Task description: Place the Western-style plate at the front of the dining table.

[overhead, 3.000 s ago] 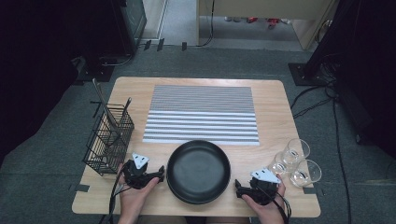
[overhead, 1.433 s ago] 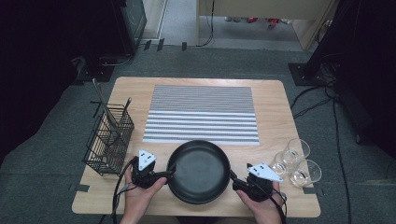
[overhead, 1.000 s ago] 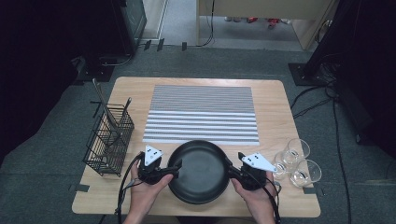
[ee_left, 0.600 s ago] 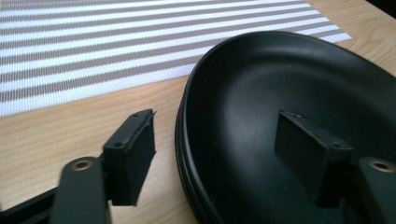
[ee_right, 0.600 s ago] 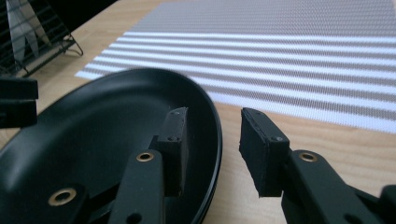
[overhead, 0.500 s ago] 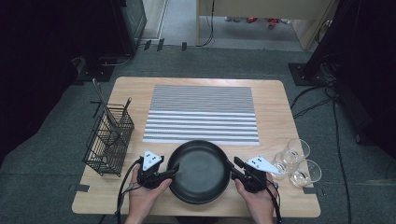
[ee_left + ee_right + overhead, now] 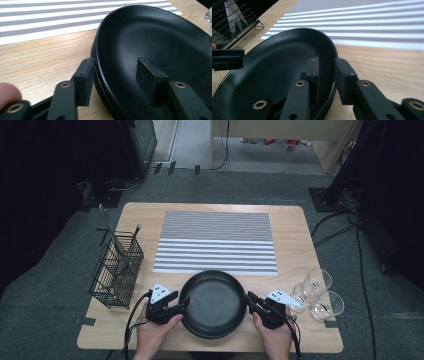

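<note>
I see a matte black plate (image 7: pixel 212 302) on the light wooden tabletop (image 7: pixel 295 240), and behind it a placemat (image 7: pixel 216 242) with thin grey and white stripes. My tongs, left (image 7: pixel 176 306) and right (image 7: pixel 252 301), are black with small brass-coloured rivets; the wire basket (image 7: pixel 116 272) is black, and the glasses (image 7: pixel 317 292) are clear.

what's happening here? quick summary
A person is taking hold of the black plate from both sides with two handheld grippers. The left gripper and right gripper each straddle the plate's rim, one finger inside and one outside, and both have just been closing. The left still shows a gap; whether the right's fingers press yet is unclear. The plate sits on the table.
</note>
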Tool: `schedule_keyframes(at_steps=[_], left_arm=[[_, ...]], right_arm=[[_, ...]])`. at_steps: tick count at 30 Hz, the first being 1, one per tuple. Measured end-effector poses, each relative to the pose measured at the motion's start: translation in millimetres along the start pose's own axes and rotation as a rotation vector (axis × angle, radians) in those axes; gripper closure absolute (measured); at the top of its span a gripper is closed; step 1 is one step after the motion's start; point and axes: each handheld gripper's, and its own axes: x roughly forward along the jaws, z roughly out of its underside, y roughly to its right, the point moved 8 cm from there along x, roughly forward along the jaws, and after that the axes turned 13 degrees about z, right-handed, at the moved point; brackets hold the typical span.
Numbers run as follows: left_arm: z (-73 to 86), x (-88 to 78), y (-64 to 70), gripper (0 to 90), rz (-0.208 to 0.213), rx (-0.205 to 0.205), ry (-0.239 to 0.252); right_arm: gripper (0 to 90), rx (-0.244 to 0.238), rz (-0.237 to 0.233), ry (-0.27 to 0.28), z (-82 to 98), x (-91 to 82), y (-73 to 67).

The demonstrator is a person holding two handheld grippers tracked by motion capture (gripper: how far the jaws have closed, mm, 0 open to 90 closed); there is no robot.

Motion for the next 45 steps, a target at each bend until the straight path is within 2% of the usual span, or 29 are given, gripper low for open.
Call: schedule_keyframes(at_steps=[4,7,9,10,12,15,19,21,22,27,31,39,43,45], left_arm=[[3.4,1.2,-3.2,55.9,-0.015,-0.014,-0.01],[4.8,1.1,-4.5,59.1,-0.018,-0.013,-0.013],[5.6,1.2,-5.2,60.2,-0.016,-0.012,-0.017],[6.0,1.2,-5.8,62.4,-0.014,-0.011,-0.019],[6.9,1.3,-6.7,64.6,-0.019,-0.004,-0.023],[7.1,1.0,-7.4,64.9,-0.009,-0.013,-0.016],[7.2,0.4,-7.9,65.7,-0.003,-0.02,-0.01],[7.8,0.3,-8.0,65.4,0.002,-0.024,-0.007],[8.3,0.2,-8.1,65.1,0.009,-0.025,-0.007],[8.8,-0.4,-8.5,65.2,0.017,-0.03,-0.008],[10.9,0.7,-9.7,61.3,0.041,-0.053,-0.009],[10.8,1.6,-10.2,60.9,0.043,-0.046,-0.008],[9.3,-0.2,-9.8,64.4,0.031,-0.036,0.007],[9.3,-0.4,-10.6,66.3,0.028,-0.04,0.01]], right_arm=[[82.2,0.037,-0.025,-0.021,3.7,-0.8,-0.8],[83.4,0.044,-0.028,-0.022,4.0,-0.8,-1.8],[84.2,0.056,-0.018,-0.021,4.4,-0.3,-1.3],[85.3,0.06,0.005,-0.012,4.8,-0.1,1.0],[85.2,0.066,0.003,-0.008,5.5,1.3,1.8],[83.1,0.057,-0.014,-0.001,7.1,4.1,1.2],[82.4,0.059,0.018,0.001,6.9,3.4,3.4],[82.2,0.071,0.025,-0.01,8.0,4.0,4.6],[82.2,0.083,0.023,-0.035,10.8,6.4,4.7],[84.1,0.103,0.021,-0.037,12.3,7.3,4.9],[84.5,0.168,-0.002,-0.058,13.6,7.3,4.4],[84.3,0.194,-0.016,-0.056,14.2,9.5,4.2],[84.9,0.206,-0.019,-0.056,14.5,9.5,3.6],[85.3,0.229,-0.027,-0.056,14.9,9.7,4.6]])
